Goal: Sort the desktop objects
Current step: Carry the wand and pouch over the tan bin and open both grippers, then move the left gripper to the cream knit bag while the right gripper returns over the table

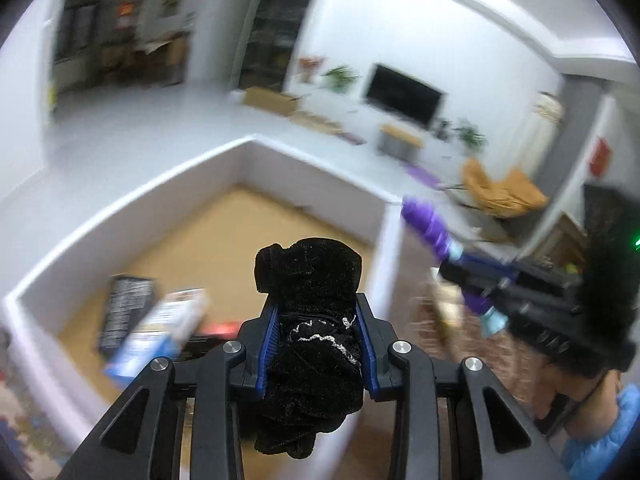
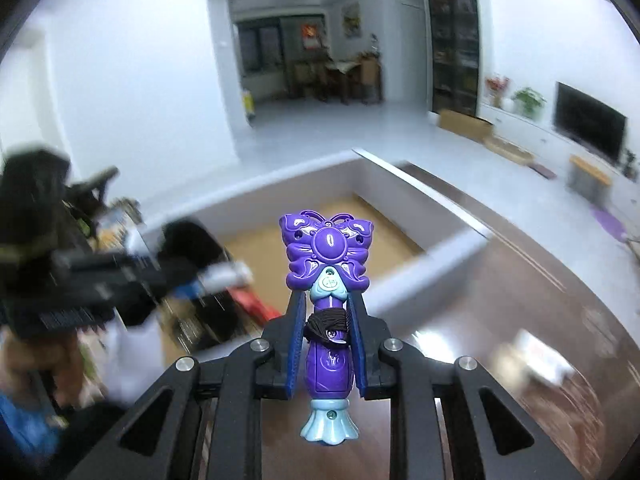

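- Left gripper (image 1: pixel 316 344): fingers clamped on black velvet scrunchie (image 1: pixel 310 280), held up over the white box (image 1: pixel 132 196) w/ cardboard floor.
- Right gripper (image 2: pixel 325 344): fingers clamped on purple butterfly toy wand (image 2: pixel 328 256), upright, above the box's near-right corner by the dark wood bench (image 2: pixel 500 280).
- Packets (image 1: pixel 126 312) lie in the box's left part; blurred.

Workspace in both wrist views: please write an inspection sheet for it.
Surface: dark wooden table.
Job's things: black fabric bundle; purple butterfly toy; white-walled box holding packages.
Clutter: nothing seen.
Grippers: left hand-held gripper shut on the fabric; right hand-held gripper shut on the toy.
Cables: nothing seen.
Surroundings: television, plants, orange chair.
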The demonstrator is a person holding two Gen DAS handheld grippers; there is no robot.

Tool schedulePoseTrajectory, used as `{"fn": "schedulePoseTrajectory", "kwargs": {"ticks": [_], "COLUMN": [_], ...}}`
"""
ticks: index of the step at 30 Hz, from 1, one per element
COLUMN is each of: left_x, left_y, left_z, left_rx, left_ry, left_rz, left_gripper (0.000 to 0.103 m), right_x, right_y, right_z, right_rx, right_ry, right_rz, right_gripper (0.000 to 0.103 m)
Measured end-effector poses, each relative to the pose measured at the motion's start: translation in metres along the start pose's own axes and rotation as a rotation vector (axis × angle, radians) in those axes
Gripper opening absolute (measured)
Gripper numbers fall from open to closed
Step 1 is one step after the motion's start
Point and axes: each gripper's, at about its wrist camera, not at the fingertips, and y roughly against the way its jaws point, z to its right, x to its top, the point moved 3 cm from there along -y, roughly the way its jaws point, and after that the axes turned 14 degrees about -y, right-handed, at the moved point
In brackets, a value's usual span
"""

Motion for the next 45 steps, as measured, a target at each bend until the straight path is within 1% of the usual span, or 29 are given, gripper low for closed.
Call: {"fn": "schedulePoseTrajectory", "kwargs": {"ticks": [3,5,6,7,8,9,10,11,12,13,14,15,16,17,19,21,22,23,24,25,27,30,33,35,37,40,42,44,45], "left_x": [-0.019,-0.033,-0.041,-0.046,-0.05,-0.056,-0.059,-0.061,-0.059,-0.057,-0.056,-0.053,-0.05,-0.044,-0.042,-0.037,-0.037,-0.036,-0.035,-0.043,-0.045,-0.051,-0.054,-0.057,-0.06,-0.066,-0.076,-0.089,-0.097], "left_y": [-0.017,-0.029,-0.036,-0.041,-0.045,-0.044,-0.044,-0.041,-0.035,-0.027,-0.02,-0.011,-0.003,0.002,0.015,0.024,0.029,0.034,0.032,0.036,0.032,0.025,0.02,0.016,0.009,-0.007,-0.028,-0.052,-0.063], "left_z": [-0.027,-0.038,-0.042,-0.044,-0.048,-0.053,-0.053,-0.05,-0.049,-0.046,-0.042,-0.032,-0.021,-0.012,0.015,0.05,0.062,0.08,0.09,0.1,0.121,0.145,0.165,0.172,0.175,0.182,0.186,0.189,0.191], "left_rx": [0.037,0.054,0.066,0.072,0.07,0.066,0.069,0.073,0.078,0.091,0.1,0.111,0.112,0.109,0.101,0.088,0.078,0.061,0.049,0.034,0.006,-0.012,-0.021,-0.02,-0.022,-0.025,-0.027,-0.035,-0.041], "left_ry": [0.018,0.018,0.024,0.033,0.044,0.057,0.068,0.075,0.075,0.067,0.057,0.036,0.014,-0.009,-0.056,-0.109,-0.128,-0.152,-0.164,-0.176,-0.201,-0.236,-0.262,-0.271,-0.276,-0.28,-0.288,-0.286,-0.281], "left_rz": [-0.092,-0.163,-0.202,-0.225,-0.238,-0.239,-0.23,-0.207,-0.176,-0.139,-0.114,-0.073,-0.04,-0.013,0.036,0.093,0.114,0.135,0.144,0.148,0.139,0.112,0.097,0.086,0.073,0.043,-0.006,-0.074,-0.107], "left_gripper": [0.035,0.036,0.038,0.044,0.048,0.063,0.076,0.077,0.077,0.077,0.077,0.077,0.079,0.08,0.09,0.096,0.099,0.099,0.099,0.099,0.099,0.099,0.099,0.099,0.099,0.099,0.099,0.099,0.099], "right_x": [0.015,0.013,0.01,0.005,0.002,-0.005,-0.009,-0.01,-0.013,-0.014,-0.015,-0.015,-0.017,-0.021,-0.035,-0.064,-0.074,-0.091,-0.111,-0.128,-0.161,-0.198,-0.223,-0.234,-0.235,-0.233,-0.234,-0.233,-0.234], "right_y": [-0.053,-0.089,-0.108,-0.124,-0.142,-0.159,-0.167,-0.17,-0.164,-0.153,-0.14,-0.123,-0.104,-0.079,-0.043,-0.012,-0.004,0.004,0.011,0.018,0.031,0.053,0.067,0.068,0.075,0.074,0.074,0.071,0.075], "right_z": [-0.037,-0.05,-0.054,-0.053,-0.047,-0.041,-0.033,-0.026,-0.018,-0.015,-0.012,-0.009,-0.006,0.0,0.01,0.035,0.05,0.066,0.085,0.102,0.135,0.172,0.201,0.205,0.213,0.212,0.217,0.224,0.222], "right_rx": [0.038,0.027,0.019,0.017,0.021,0.014,-0.004,-0.009,0.011,0.038,0.027,-0.011,-0.033,-0.054,-0.101,-0.182,-0.207,-0.238,-0.276,-0.312,-0.383,-0.468,-0.491,-0.498,-0.491,-0.505,-0.488,-0.448,-0.453], "right_ry": [-0.004,-0.009,-0.025,-0.056,-0.096,-0.15,-0.186,-0.218,-0.249,-0.256,-0.244,-0.218,-0.192,-0.159,-0.108,-0.063,-0.056,-0.056,-0.068,-0.081,-0.101,-0.131,-0.184,-0.208,-0.233,-0.231,-0.249,-0.294,-0.297], "right_rz": [-0.035,-0.08,-0.106,-0.138,-0.184,-0.247,-0.267,-0.264,-0.238,-0.205,-0.167,-0.113,-0.058,0.014,0.09,0.093,0.078,0.05,0.012,-0.022,-0.074,-0.096,-0.107,-0.112,-0.108,-0.11,-0.117,-0.126,-0.124], "right_gripper": [0.022,0.022,0.022,0.023,0.03,0.034,0.039,0.04,0.04,0.045,0.066,0.079,0.097,0.103,0.103,0.103,0.103,0.103,0.103,0.103,0.103,0.103,0.103,0.103,0.103,0.103,0.103,0.103,0.103]}}
